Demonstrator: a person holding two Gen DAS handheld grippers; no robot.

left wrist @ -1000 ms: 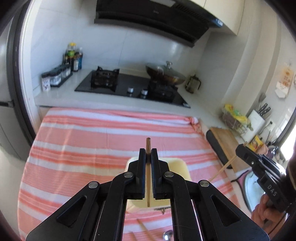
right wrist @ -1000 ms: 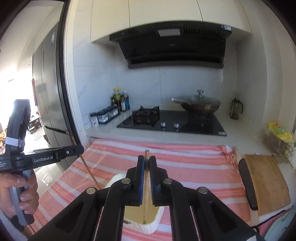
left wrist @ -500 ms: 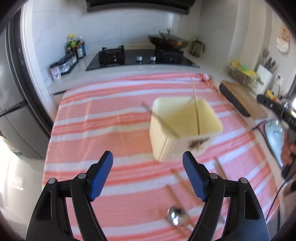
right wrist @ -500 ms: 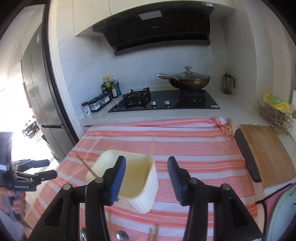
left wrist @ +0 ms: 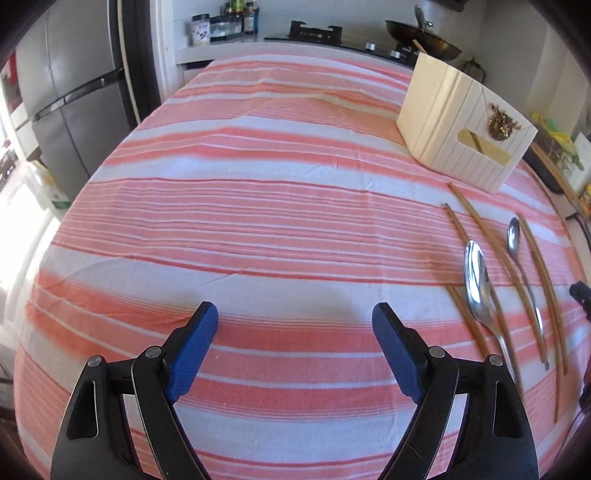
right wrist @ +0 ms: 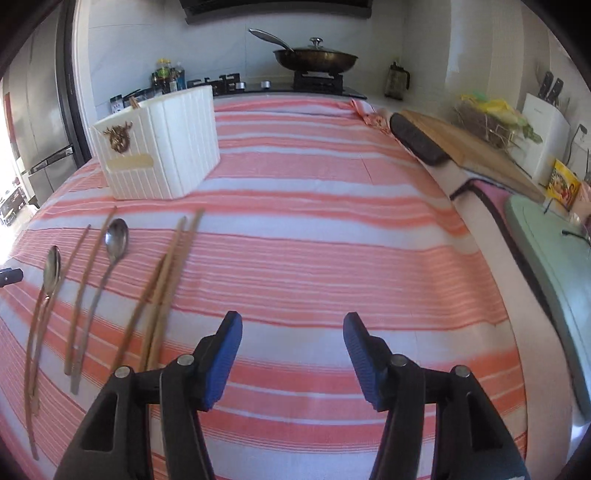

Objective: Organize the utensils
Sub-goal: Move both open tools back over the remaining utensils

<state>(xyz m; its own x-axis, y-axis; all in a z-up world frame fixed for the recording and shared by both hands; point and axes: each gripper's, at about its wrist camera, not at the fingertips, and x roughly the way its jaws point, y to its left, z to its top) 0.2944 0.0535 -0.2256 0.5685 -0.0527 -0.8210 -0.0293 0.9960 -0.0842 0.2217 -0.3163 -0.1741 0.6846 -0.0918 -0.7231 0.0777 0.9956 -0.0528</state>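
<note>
A cream ribbed holder (left wrist: 443,122) (right wrist: 173,147) stands on the striped cloth, with a chopstick tip (left wrist: 419,46) poking out of its top. In front of it lie two metal spoons (left wrist: 478,284) (right wrist: 116,236) and several wooden chopsticks (left wrist: 484,236) (right wrist: 173,266), side by side. My left gripper (left wrist: 294,308) hangs low over bare cloth to the left of the utensils, its jaws opening with nothing between them. My right gripper (right wrist: 291,319) hovers just right of the chopsticks, its jaws also opening and empty.
A wooden cutting board (right wrist: 465,147) with a dark handle lies along the right edge of the striped cloth (right wrist: 314,240). Behind are a hob with a lidded pan (right wrist: 314,57), spice jars (left wrist: 207,31) and a fridge (left wrist: 74,110). A pale green tray (right wrist: 546,243) sits at far right.
Each gripper was shut on a chopstick above the holder. Both have let go, the chopsticks now stand in the holder, and both grippers have dropped low over the cloth with jaws spread.
</note>
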